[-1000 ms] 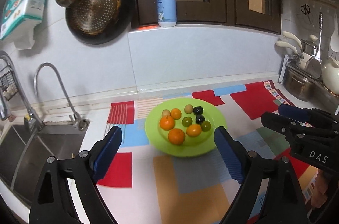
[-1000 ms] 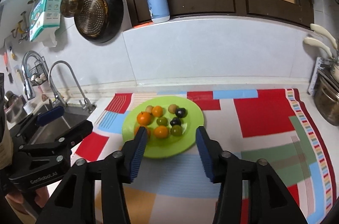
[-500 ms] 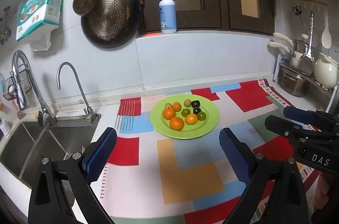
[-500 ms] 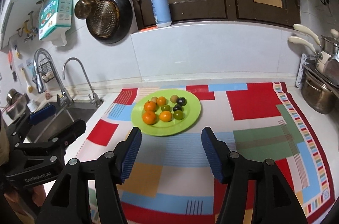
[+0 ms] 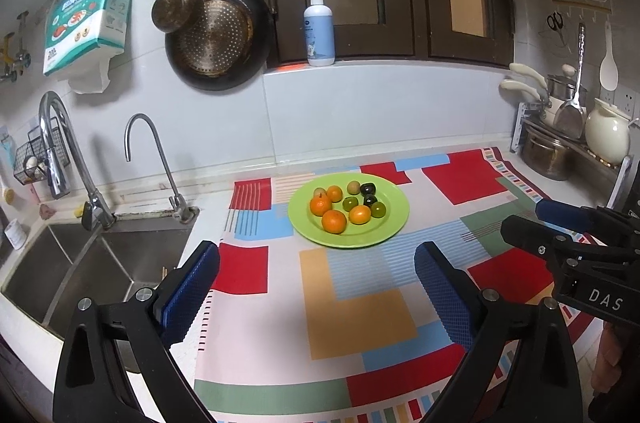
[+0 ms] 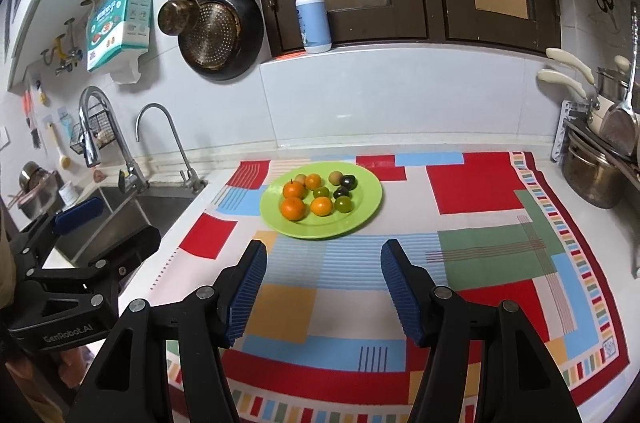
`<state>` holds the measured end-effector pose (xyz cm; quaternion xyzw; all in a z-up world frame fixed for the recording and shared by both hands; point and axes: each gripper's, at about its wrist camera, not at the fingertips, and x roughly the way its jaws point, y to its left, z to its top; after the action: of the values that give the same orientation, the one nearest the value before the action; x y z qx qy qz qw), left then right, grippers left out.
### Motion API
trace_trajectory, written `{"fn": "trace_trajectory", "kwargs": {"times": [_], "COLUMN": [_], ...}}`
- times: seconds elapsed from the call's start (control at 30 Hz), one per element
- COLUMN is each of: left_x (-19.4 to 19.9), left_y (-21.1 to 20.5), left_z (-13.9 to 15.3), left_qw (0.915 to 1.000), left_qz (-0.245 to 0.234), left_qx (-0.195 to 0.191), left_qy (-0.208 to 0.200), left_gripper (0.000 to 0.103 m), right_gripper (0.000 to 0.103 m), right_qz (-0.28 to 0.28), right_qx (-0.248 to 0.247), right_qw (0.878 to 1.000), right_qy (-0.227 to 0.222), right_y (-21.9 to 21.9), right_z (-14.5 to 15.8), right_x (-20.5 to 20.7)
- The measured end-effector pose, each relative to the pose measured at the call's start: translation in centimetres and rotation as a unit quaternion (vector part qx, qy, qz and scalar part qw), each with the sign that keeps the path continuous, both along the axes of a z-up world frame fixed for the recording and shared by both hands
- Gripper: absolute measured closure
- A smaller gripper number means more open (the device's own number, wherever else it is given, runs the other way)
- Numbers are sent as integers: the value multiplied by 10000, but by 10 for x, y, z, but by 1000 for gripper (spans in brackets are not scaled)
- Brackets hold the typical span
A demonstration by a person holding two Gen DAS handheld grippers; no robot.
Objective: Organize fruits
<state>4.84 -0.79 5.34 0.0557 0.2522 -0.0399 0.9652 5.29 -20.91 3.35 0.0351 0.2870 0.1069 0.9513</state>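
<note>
You are pulling both hand-held grippers, left (image 5: 316, 287) and right (image 6: 322, 287), back from the plate (image 5: 394, 223), jaws apart and empty; the fruits (image 5: 346, 209) are probably sorted.

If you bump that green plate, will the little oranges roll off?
Probably they would roll: the oranges look round and lie loose. The green plate seems shallow, so its low rim may not stop them. The patterned cloth might slow them.
</note>
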Motion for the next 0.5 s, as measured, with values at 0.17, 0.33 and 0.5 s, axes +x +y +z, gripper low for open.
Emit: {"fn": "trace_trajectory", "kwargs": {"times": [0.17,0.33,0.5], "left_x": [-3,-6,-8], "left_y": [2,3,4], "left_z": [1,3,3], "left_qw": [10000,10000,10000], "left_qz": [21,20,22], "left_qx": [4,19,30], "left_qy": [-15,-50,-58], "left_gripper": [2,1,0], "right_gripper": [43,43,43], "right_qz": [15,19,-1], "right_qx": [-18,-8,-25], "right_qw": [10000,10000,10000], "right_qy": [-28,-50,-83], "right_y": [3,3,3], "right_z": [1,2,3], "right_x": [-4,-5,-8]}}
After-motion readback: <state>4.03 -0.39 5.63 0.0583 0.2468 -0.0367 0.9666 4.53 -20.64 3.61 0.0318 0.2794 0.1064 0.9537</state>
